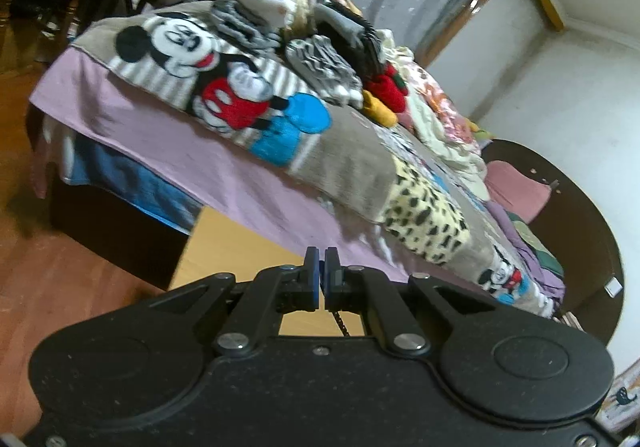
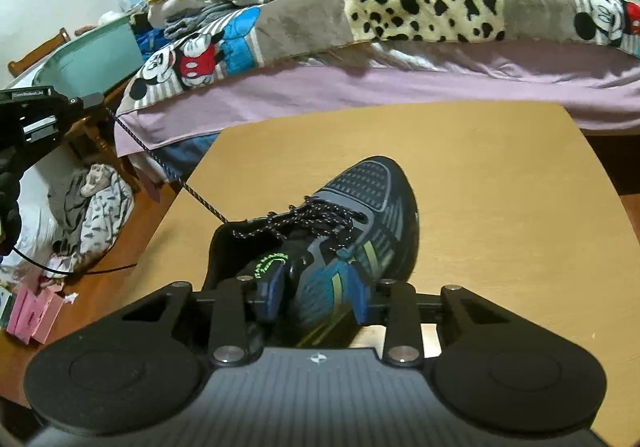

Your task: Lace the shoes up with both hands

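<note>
A dark running shoe (image 2: 340, 231) sits at the centre of the wooden desk (image 2: 500, 207), its lace (image 2: 192, 195) already crossed through most eyelets. The left gripper (image 2: 94, 99), fingers closed on the lace end, holds it taut toward the frame's upper left. The right gripper (image 2: 316, 293) straddles the shoe's collar, seemingly pinching it. Tightening and tying remain.

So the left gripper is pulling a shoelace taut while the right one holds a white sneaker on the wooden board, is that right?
Not quite: the sneaker is dark, black and grey with blue and yellow-green stripes, as the right wrist view shows. The rest stands: the left gripper pulls the shoelace taut, and the right gripper grips the sneaker's side on the wooden board.
</note>
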`<state>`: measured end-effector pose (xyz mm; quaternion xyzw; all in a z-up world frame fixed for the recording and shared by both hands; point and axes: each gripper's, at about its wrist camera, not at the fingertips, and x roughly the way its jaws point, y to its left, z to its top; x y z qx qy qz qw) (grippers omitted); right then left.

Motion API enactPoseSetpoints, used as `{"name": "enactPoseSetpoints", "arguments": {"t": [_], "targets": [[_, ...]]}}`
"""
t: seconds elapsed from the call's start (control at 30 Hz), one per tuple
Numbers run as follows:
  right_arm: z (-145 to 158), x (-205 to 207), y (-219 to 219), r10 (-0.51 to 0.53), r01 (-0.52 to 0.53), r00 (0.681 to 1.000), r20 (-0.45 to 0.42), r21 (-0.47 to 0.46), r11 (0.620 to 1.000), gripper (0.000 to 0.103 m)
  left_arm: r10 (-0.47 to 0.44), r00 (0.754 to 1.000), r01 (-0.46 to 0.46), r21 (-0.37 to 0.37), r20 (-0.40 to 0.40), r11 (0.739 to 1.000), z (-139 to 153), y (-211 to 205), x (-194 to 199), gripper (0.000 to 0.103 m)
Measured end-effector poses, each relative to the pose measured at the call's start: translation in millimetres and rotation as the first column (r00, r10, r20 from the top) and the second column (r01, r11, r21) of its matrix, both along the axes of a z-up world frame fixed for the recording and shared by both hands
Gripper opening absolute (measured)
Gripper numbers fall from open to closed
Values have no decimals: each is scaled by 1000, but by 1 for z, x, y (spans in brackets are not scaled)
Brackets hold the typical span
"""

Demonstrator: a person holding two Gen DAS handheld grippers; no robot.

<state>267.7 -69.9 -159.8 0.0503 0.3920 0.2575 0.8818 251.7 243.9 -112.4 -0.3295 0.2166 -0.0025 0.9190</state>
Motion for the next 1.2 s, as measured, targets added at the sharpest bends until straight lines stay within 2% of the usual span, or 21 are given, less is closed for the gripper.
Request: {"name": "enactPoseSetpoints", "arguments": {"t": [0.3,0.43,0.53,0.63,0.73,0.8,0.9,1.0,1.03,1.13,1.2], "targets": [[3,-2,1,23,-22,1000,21,-34,999,32,120,991,-119,24,-51,993,-7,37,-15,0],[3,-3,0,24,-23,999,25,-46,999,32,121,989,-119,35,-83,992,-11,42,-17,0],[4,-3,-1,23,-21,999,26,-58,998,35,49,994,-46,38,-93,998,-10,38,-14,0],[5,-3,-3,22,-21,1000,22,-60,998,36,-70,991,81,96,-113,992,-5,22,-12,0],[8,-3,-9,2,-1,1000,30,-51,999,38,-178,974,204,207,-139,957,0,-2,-15,0],[11,-2,-16,-22,22,1000,20,-13,1000,40,-252,955,284,236,-156,929,-1,-18,-19,0],[13,2,-32,-70,71,997,-17,72,995,52,-404,893,445,259,-197,857,-8,-48,-25,0],[13,1,-41,-86,92,995,-48,144,985,68,-526,813,581,285,-250,763,-15,-81,-34,0],[13,0,-42,-82,89,995,-52,155,984,73,-570,777,628,280,-266,726,-19,-91,-37,0],[13,-3,-41,-62,72,996,-63,175,982,79,-703,638,770,259,-314,583,-29,-125,-47,0],[12,-4,-38,-48,58,997,-65,164,985,80,-779,521,854,222,-349,471,-39,-147,-54,0]]}}
